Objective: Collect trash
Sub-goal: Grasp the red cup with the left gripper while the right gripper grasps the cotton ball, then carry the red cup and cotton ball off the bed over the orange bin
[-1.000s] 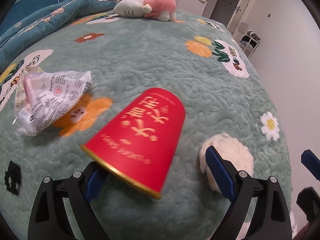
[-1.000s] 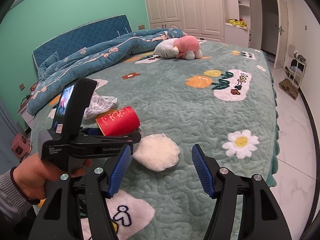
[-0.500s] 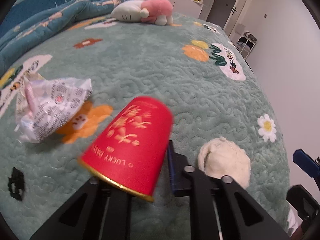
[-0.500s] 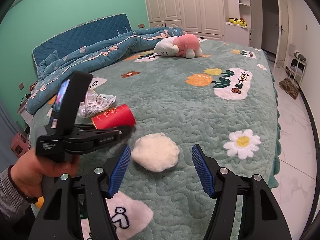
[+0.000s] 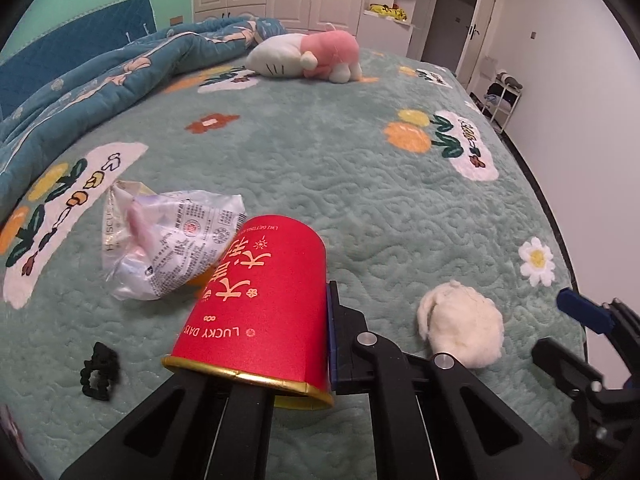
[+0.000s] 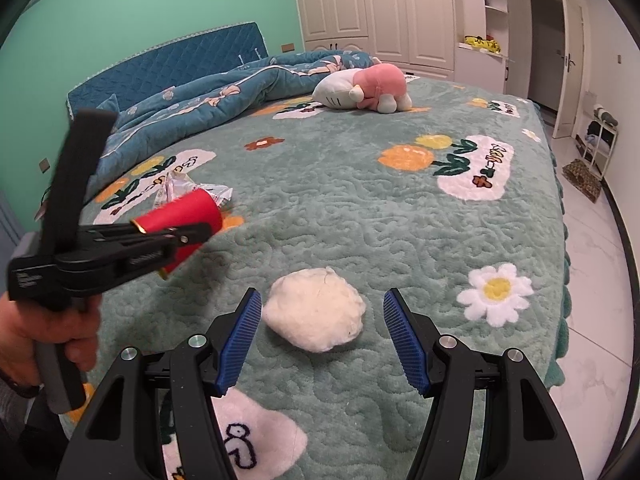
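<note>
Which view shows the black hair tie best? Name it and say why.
The left wrist view. The hair tie lies plain on the bedspread, left of the red cup that the left claw pinches by its rim. The right wrist view shows none of it: the hand and left claw cover that side.

Both wrist cameras are looking down along their tools, close over the bed (image 6: 360,208), sharing the white wad (image 5: 460,328).
</note>
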`<state>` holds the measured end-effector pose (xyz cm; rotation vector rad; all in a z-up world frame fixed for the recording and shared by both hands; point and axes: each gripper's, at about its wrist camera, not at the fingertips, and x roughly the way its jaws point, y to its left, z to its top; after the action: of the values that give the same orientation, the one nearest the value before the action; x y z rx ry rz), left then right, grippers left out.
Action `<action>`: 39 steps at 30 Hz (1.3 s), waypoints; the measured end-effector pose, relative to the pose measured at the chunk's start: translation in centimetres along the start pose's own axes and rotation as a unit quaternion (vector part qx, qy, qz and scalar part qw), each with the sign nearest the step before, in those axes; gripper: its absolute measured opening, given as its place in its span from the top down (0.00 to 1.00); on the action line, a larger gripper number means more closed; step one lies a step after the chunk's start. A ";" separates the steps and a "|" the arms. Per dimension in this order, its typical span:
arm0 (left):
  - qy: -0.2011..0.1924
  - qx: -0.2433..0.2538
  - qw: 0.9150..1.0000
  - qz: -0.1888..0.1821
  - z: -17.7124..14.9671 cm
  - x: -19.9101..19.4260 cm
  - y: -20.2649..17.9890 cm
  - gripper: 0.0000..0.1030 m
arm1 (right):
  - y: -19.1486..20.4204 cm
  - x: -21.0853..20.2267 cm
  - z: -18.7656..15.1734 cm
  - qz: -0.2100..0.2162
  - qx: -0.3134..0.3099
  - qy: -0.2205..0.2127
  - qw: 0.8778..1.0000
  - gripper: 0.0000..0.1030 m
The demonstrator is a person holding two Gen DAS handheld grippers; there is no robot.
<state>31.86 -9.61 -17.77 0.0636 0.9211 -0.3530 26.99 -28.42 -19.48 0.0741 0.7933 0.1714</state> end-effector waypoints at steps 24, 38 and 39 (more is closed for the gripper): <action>0.020 0.013 1.000 -0.018 -0.6 1.8 -1.1 0.94 | -0.4 7.0 -0.9 0.037 0.015 0.090 0.995 0.83; -0.008 0.030 0.999 -0.019 -0.4 -3.7 -3.4 0.94 | 1.0 -2.3 1.6 0.038 0.002 -0.016 0.999 0.88; -0.013 0.032 0.999 -0.019 -0.5 -4.8 -3.8 0.94 | 1.0 -3.1 1.7 0.039 0.001 -0.023 0.999 0.88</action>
<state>27.63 -11.82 -13.94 0.1005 0.8855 -0.4181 25.93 -27.96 -15.94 0.1114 0.7451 0.2423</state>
